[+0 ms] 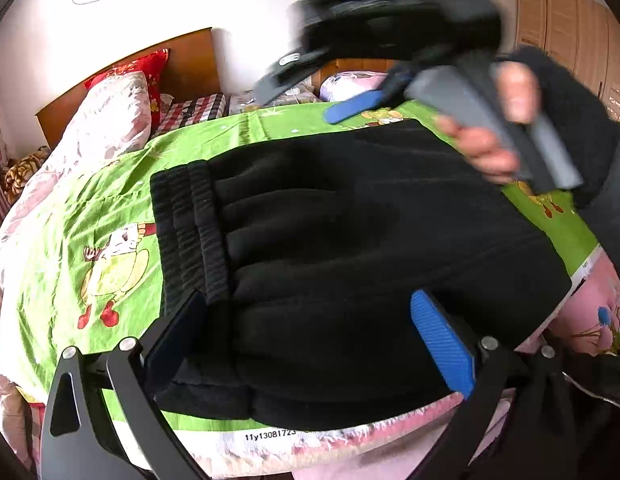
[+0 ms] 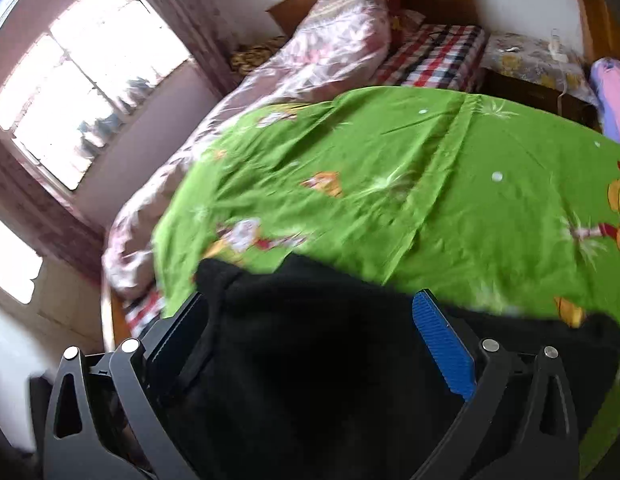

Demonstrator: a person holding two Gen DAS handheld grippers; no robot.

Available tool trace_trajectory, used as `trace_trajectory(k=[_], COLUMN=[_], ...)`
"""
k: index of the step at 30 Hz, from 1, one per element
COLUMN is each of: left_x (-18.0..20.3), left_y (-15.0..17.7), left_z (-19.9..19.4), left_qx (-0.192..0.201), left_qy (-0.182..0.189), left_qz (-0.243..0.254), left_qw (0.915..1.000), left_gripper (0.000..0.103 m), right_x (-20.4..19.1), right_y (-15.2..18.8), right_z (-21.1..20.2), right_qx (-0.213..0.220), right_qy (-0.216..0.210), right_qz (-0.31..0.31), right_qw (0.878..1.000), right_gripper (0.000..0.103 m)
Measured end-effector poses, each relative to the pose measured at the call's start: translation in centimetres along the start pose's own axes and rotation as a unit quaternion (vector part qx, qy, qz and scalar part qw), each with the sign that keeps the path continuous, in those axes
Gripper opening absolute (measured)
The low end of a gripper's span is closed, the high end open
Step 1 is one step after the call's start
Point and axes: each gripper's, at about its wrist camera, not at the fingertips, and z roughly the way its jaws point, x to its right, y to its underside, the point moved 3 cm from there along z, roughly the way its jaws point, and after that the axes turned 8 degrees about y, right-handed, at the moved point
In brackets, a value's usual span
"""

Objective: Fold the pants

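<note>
One pair of black fleece pants (image 1: 330,240) lies folded on my green cartoon bedsheet (image 1: 109,208); my left gripper (image 1: 310,344) and right gripper (image 2: 310,344) both gape wide over it.

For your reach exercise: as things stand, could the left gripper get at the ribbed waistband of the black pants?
Probably yes. The left gripper is open over the pants, and the waistband lies uncovered just beside its left finger.

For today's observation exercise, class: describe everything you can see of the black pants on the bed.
The pants are black, of thick fleece-like cloth, with a ribbed elastic waistband at the left. They lie folded into a broad, flat bundle with soft creases on the green cartoon bedsheet, near the bed's front edge. The left gripper hangs open around their near edge; the right gripper is open over them too.
</note>
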Motion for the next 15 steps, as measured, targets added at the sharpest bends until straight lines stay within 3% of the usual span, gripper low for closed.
trace_trajectory(k=[4,6,7,9,11,12,15], left_x=[0.1,0.0,-0.1,-0.1,0.0,0.0,0.1], left_y=[0.0,0.0,0.0,-0.1,-0.1,-0.2,-0.2], left_z=[0.1,0.2,0.3,0.4,0.5,0.6,0.7], left_qx=[0.003,0.003,0.003,0.001,-0.003,-0.004,-0.006], left_qy=[-0.004,-0.005,-0.006,-0.008,-0.011,-0.011,-0.014], left_qz=[-0.002,-0.002,-0.002,-0.002,-0.001,-0.002,-0.001], left_qw=[1.0000,1.0000,1.0000,1.0000,0.9999,0.9999,0.9999], left_gripper=[0.102,0.102,0.102,0.102,0.102,0.102,0.102], right_x=[-0.8,0.4,1.4,3.2,4.9,5.6,4.7], right_y=[4.8,6.2,6.1,5.1,4.2,4.0,5.4], right_z=[-1.5,-0.4,0.1,-0.6,-2.0,-3.0,-5.2], right_qx=[-0.029,-0.050,-0.050,-0.004,0.037,0.050,0.073], right_qy=[0.007,0.062,0.061,0.040,0.093,0.090,0.027], right_qz=[-0.051,-0.058,-0.049,-0.007,0.035,0.067,0.083], right_qw=[0.998,0.995,0.996,0.999,0.994,0.992,0.993], right_gripper=[0.099,0.099,0.099,0.098,0.099,0.099,0.099])
